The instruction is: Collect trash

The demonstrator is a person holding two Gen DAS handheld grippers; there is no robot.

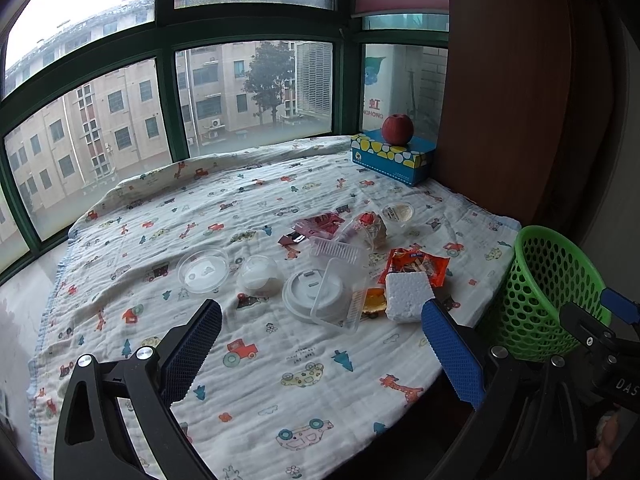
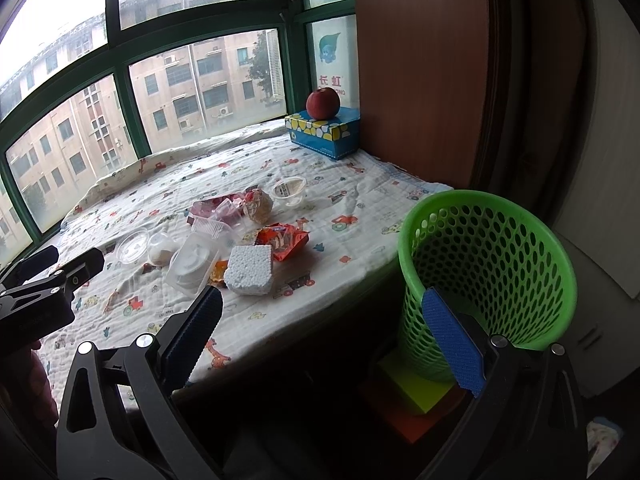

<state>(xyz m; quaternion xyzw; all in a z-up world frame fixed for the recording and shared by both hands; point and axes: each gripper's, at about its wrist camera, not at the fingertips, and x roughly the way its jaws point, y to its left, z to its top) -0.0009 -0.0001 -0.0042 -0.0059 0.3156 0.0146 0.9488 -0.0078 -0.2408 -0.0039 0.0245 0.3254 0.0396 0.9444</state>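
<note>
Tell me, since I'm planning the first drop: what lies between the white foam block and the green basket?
Only bare printed blanket, then its edge; the right wrist view shows nothing lying between the foam block and the green basket.

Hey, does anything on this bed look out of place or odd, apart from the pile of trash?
Yes: a red apple sits balanced on top of the blue tissue box in the far corner by the window, an unsteady perch for a round fruit. It looks whole, unlike the wrappers and plastic containers.
</note>
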